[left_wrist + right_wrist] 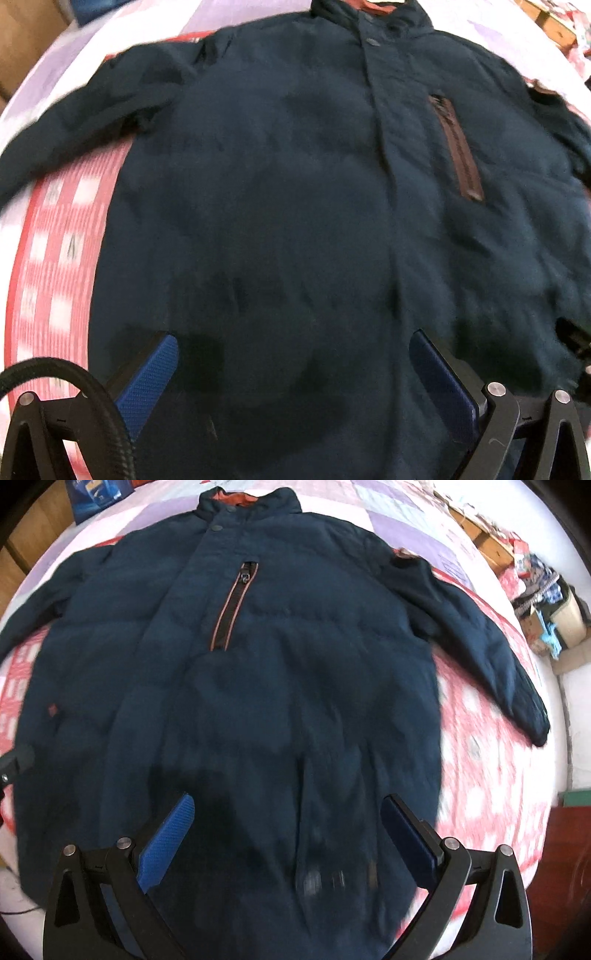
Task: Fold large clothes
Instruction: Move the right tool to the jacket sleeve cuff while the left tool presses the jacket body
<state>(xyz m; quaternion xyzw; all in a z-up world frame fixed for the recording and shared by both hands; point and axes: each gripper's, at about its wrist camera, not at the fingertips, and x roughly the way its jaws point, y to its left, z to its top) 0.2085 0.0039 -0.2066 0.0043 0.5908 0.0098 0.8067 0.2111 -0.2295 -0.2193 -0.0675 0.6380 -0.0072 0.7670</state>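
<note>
Jacket (277,221) lies flat on the bed (480,746) ahead of both grippers' released, empty jaws, so I'd pinch each hem corner deep before folding.

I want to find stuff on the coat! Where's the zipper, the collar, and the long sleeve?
zipper (232,607), right wrist view, middle of the chest pocket strip.
collar (248,503), right wrist view, its orange inner lining.
sleeve (491,653), right wrist view, middle of the outstretched arm.
</note>
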